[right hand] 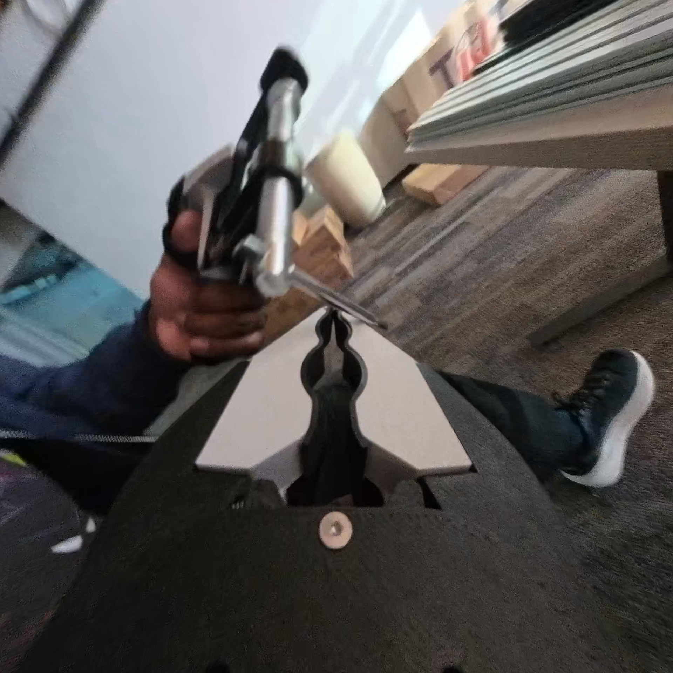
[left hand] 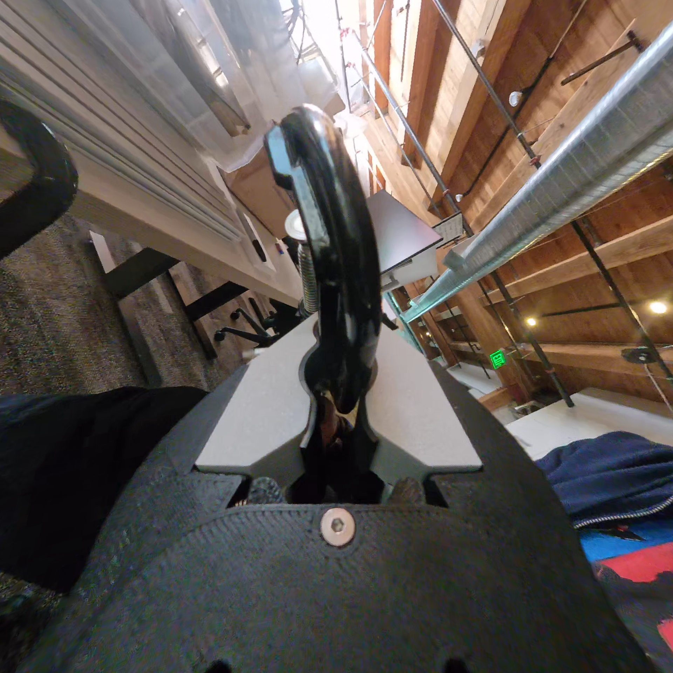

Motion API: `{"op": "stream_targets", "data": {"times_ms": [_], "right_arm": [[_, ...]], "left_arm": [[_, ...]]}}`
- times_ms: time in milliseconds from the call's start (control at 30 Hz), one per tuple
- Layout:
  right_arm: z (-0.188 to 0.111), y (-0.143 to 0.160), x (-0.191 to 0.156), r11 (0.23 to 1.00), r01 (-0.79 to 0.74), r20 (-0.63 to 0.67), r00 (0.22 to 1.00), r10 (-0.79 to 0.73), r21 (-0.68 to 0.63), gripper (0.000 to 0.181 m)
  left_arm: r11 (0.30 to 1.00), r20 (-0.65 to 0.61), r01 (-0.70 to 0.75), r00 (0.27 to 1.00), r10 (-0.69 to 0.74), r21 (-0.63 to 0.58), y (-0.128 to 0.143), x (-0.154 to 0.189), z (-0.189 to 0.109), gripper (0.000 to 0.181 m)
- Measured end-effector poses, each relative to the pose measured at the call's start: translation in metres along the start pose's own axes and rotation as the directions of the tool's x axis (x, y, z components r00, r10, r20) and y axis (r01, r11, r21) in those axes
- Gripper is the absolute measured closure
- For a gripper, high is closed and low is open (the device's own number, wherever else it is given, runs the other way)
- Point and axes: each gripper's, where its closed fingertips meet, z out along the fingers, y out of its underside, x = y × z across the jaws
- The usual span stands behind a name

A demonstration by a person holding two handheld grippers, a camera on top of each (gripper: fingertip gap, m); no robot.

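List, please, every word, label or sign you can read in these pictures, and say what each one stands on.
I do not copy out writing, so here is what bears it:
Green lit sign, high among the wooden beams: sharp enough to read.
Paper sheet beside the grey panel: too small to read.
Cardboard boxes behind the table: large red and dark letters, blurred.
Clamp: no writing seen.

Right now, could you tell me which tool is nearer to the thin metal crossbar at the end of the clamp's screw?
The right tool: its tips are shut on the crossbar. The left tool grips the clamp's black frame, farther up.
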Motion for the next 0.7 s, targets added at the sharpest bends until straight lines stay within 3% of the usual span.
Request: {"op": "stream_targets", "data": {"times_ms": [100, 167, 267, 367, 433, 533, 633, 700], "right_arm": [[-0.014, -0.034, 0.011, 0.971, -0.15, 0.068, 0.988, 0.14, 0.185, 0.181], [-0.027, -0.053, 0.008, 0.951, -0.173, 0.125, 0.982, 0.144, 0.258, 0.181], [-0.039, -0.066, -0.024, 0.954, -0.113, 0.237, 0.97, 0.045, 0.279, 0.181], [-0.04, -0.053, -0.053, 0.974, -0.02, 0.293, 0.955, -0.049, 0.228, 0.181], [-0.026, -0.026, -0.049, 0.994, 0.023, 0.243, 0.969, -0.047, 0.103, 0.181], [-0.008, 0.004, -0.016, 0.998, 0.054, 0.064, 0.997, -0.052, -0.038, 0.181], [-0.011, -0.015, 0.016, 0.999, 0.002, -0.075, 0.997, 0.002, 0.051, 0.181], [-0.025, -0.048, 0.001, 0.975, -0.058, 0.049, 0.998, 0.049, 0.212, 0.181]], "left_arm": [[1.0, -0.004, -0.011, 1.0, 0.011, -0.02, 0.003, 0.003, 0.0, 0.164], [1.0, -0.003, -0.014, 1.0, 0.014, -0.023, 0.002, 0.003, 0.0, 0.163], [1.0, 0.026, -0.024, 0.999, 0.024, -0.013, 0.0, -0.001, -0.003, 0.164], [1.0, 0.051, -0.021, 0.998, 0.02, 0.008, -0.003, -0.007, -0.005, 0.164], [1.0, 0.039, -0.008, 0.999, 0.007, 0.021, -0.005, -0.007, -0.005, 0.163], [1.0, 0.003, 0.005, 1.0, -0.005, 0.016, -0.002, -0.002, -0.003, 0.164], [1.0, -0.003, -0.009, 1.0, 0.009, -0.016, 0.003, 0.002, 0.0, 0.164], [0.998, 0.044, -0.043, 0.998, 0.045, -0.041, 0.005, -0.002, -0.001, 0.163]]}}
